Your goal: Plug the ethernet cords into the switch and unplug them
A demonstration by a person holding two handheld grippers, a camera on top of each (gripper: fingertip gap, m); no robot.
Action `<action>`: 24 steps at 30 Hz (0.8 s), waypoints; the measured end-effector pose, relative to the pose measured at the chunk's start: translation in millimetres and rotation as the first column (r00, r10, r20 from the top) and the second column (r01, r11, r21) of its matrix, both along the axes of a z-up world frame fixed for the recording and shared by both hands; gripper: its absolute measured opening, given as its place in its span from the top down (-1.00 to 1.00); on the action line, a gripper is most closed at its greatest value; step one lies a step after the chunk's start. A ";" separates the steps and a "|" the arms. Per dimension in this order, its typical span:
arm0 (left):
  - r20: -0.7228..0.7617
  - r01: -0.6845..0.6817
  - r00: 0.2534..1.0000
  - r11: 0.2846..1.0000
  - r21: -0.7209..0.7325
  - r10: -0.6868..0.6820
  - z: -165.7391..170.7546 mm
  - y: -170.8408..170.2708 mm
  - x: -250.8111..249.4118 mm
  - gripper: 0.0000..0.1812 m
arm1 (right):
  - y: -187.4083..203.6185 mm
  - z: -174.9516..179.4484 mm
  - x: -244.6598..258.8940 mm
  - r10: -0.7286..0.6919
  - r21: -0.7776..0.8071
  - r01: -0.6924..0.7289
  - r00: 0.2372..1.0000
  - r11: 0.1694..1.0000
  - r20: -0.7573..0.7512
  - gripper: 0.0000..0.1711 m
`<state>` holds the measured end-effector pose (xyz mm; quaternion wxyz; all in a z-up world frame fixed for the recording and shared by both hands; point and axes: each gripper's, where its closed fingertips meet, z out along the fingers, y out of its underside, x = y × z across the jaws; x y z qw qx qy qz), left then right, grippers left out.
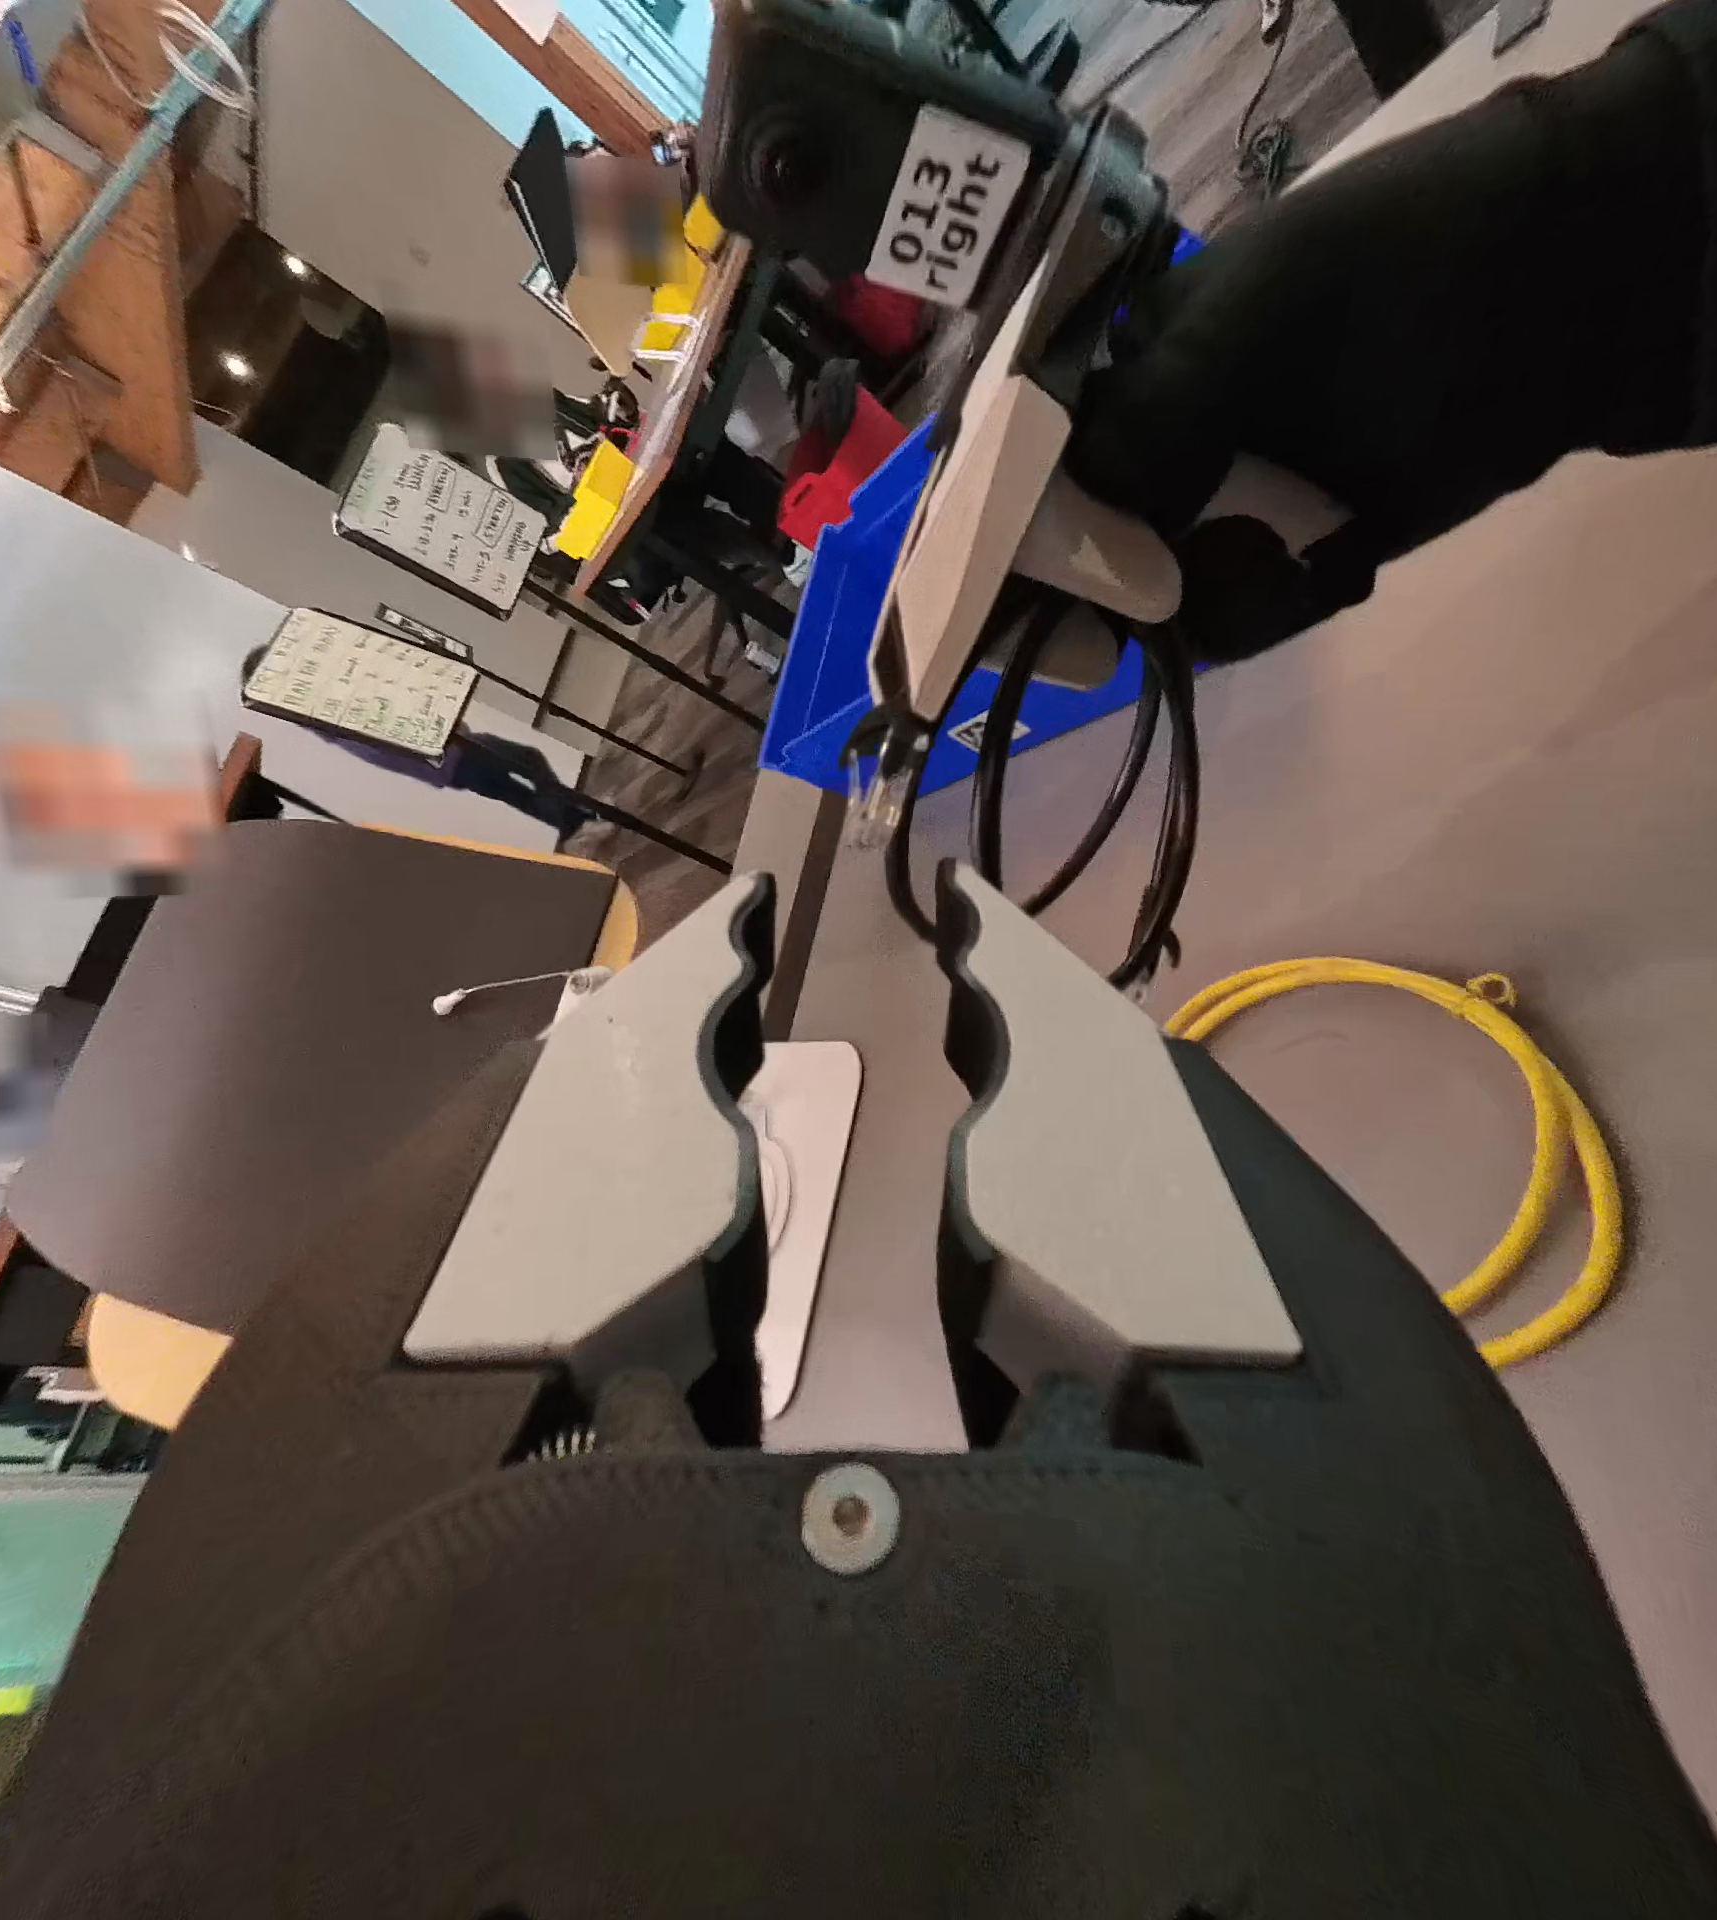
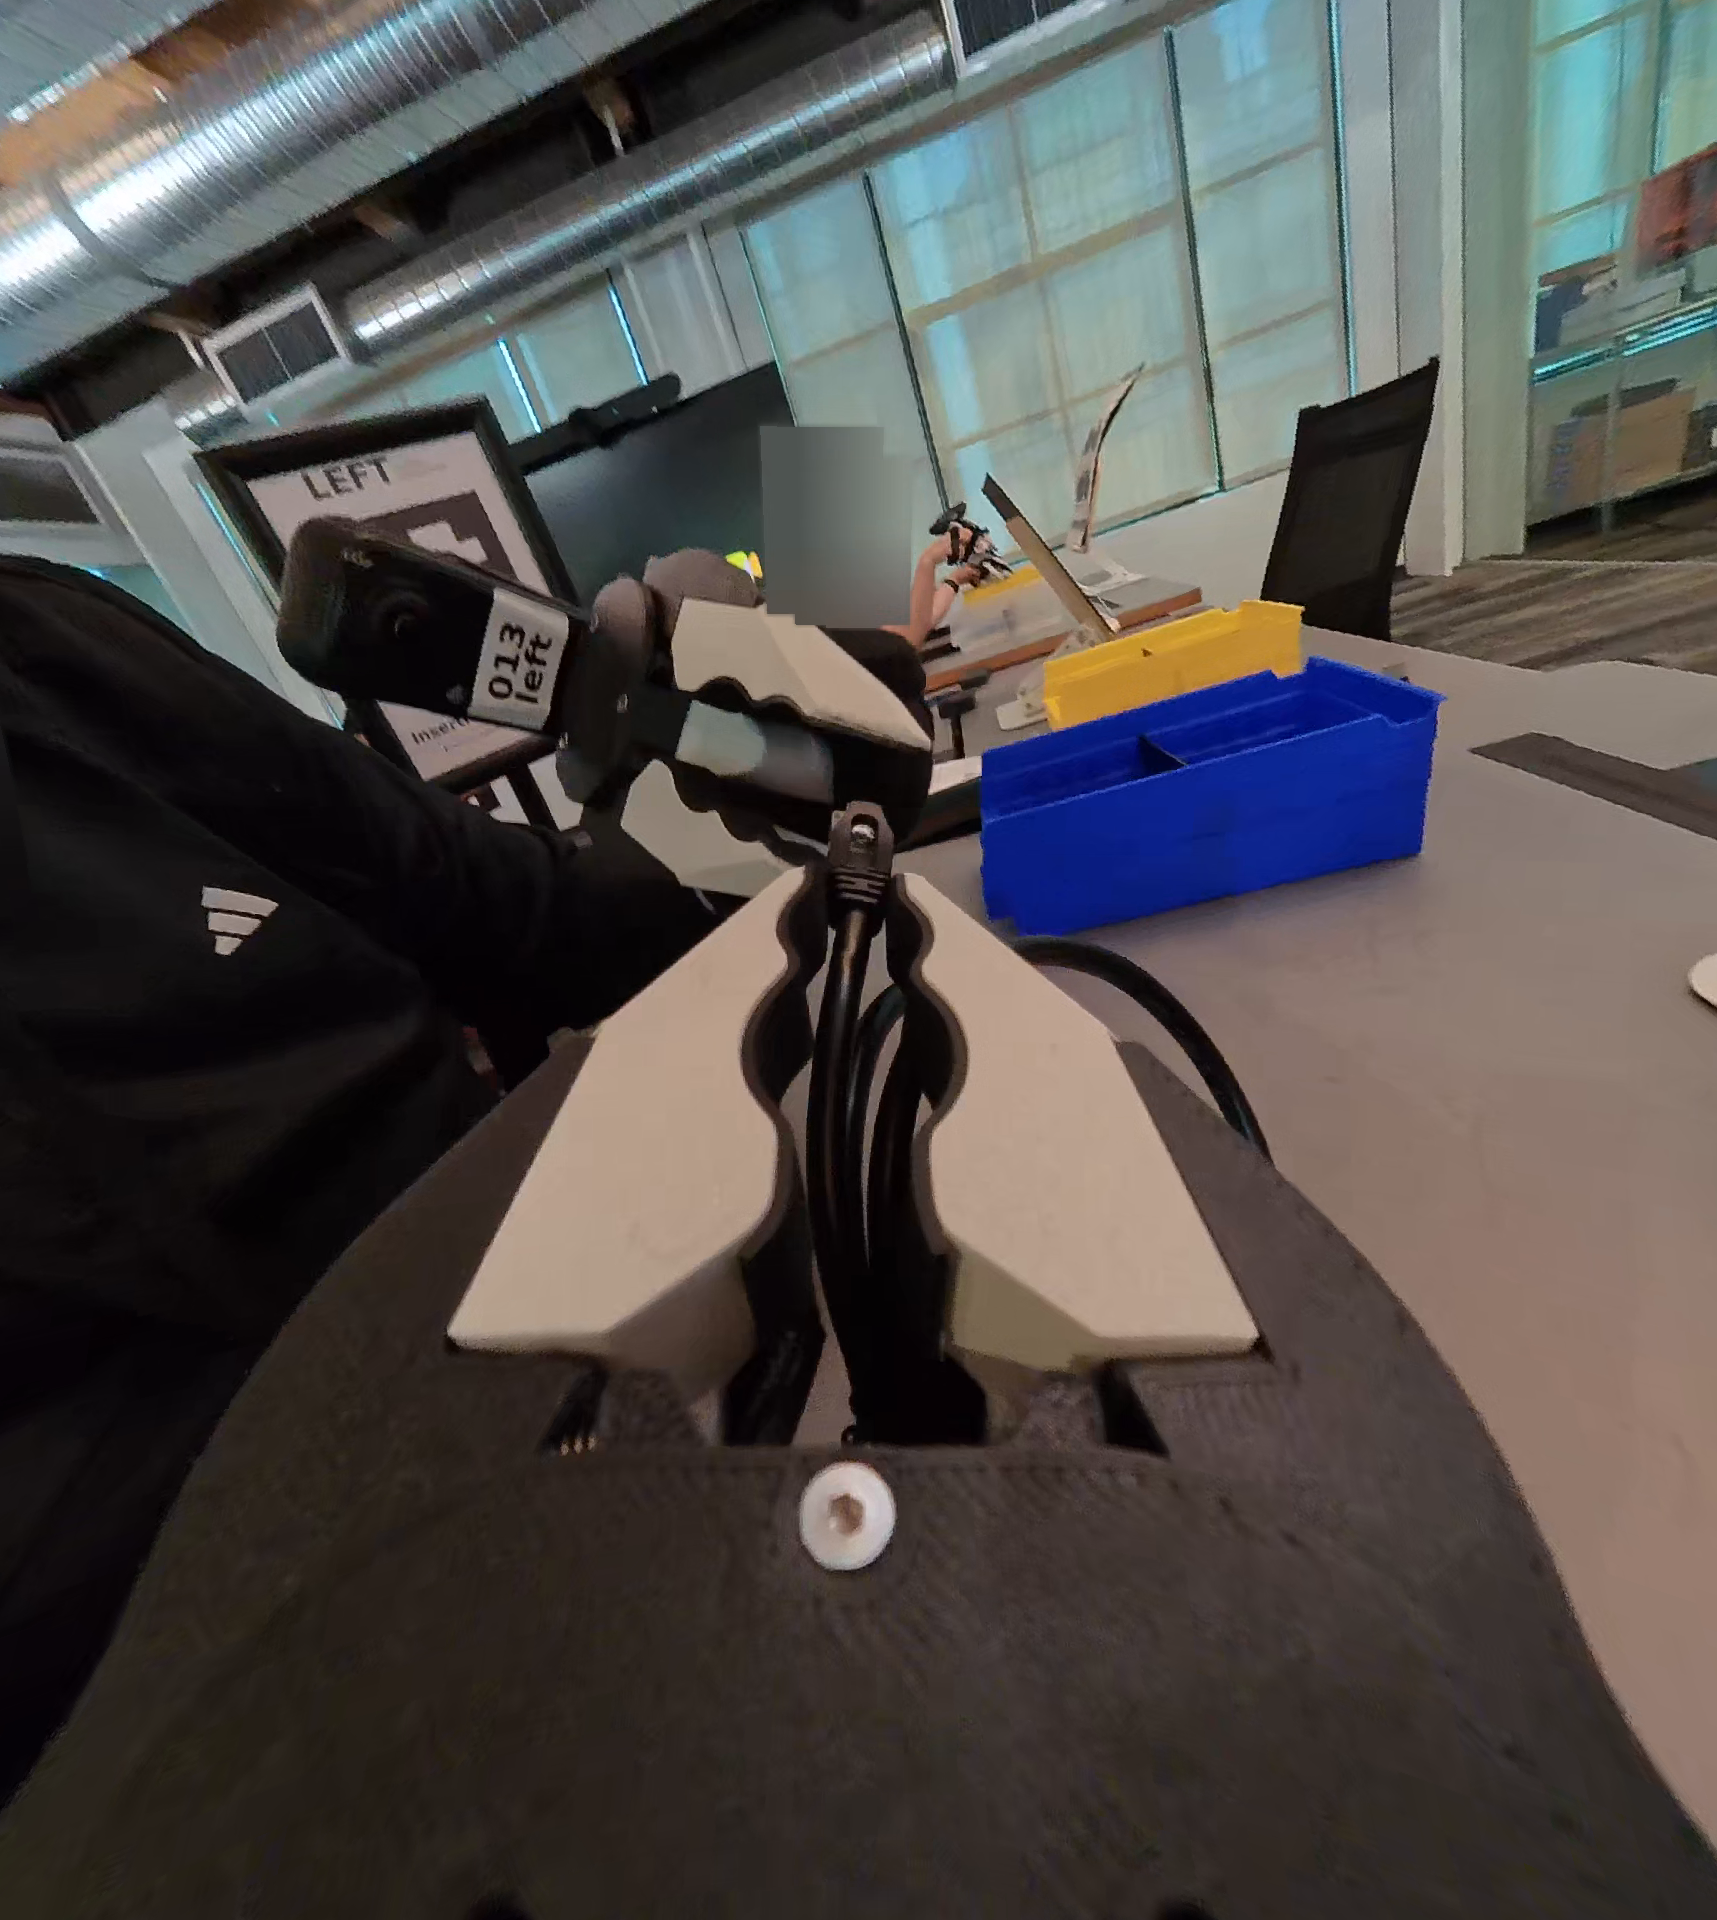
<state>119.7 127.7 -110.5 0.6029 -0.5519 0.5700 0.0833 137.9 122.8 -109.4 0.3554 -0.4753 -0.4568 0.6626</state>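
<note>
My right gripper is shut on a black ethernet cord. Its booted plug sticks out just past the fingertips. In the left wrist view the right gripper hangs tilted above the grey table, with the clear plug pointing down and the black cord looping behind it. My left gripper is open and empty, a little short of that plug. A coiled yellow ethernet cord lies on the table to the right. I see no thing that is clearly the switch.
A white flat rounded plate lies on the table under my left gripper's fingers. A blue bin and a yellow bin stand at the far side. A dark board lies to the left. A person's black sleeve is close by. Left and right tips are no more than a few centimetres apart.
</note>
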 end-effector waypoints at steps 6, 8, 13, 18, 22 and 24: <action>-0.136 -0.006 0.991 1.000 -0.008 0.005 -14.3 3.3 -2.9 0.72 | 1.5 -4.7 -2.0 -0.028 0.064 0.024 0.997 0.998 0.068 0.89; -0.166 -0.053 0.986 0.992 -0.118 0.033 -32.1 11.4 -21.0 0.69 | 3.7 -12.2 -0.9 -0.063 0.101 0.052 0.992 0.994 0.110 0.89; -0.283 -0.218 0.956 0.840 -0.497 0.081 -114.2 11.9 -81.3 0.44 | 4.8 -28.2 2.5 -0.094 0.130 0.074 0.983 0.989 0.157 0.89; -0.327 -0.376 0.923 0.654 -0.656 0.202 -176.8 11.5 -114.7 0.18 | 5.8 -39.8 -1.4 -0.099 0.132 0.078 0.981 0.988 0.166 0.89; -0.330 -0.409 0.913 0.517 -0.752 0.240 -212.7 10.2 -122.0 0.13 | 5.8 -47.4 -5.3 -0.102 0.140 0.077 0.978 0.987 0.183 0.89; -0.305 -0.388 0.921 0.477 -0.789 0.244 -219.6 8.1 -118.3 0.17 | 5.4 -49.2 -5.8 -0.100 0.140 0.074 0.978 0.987 0.183 0.89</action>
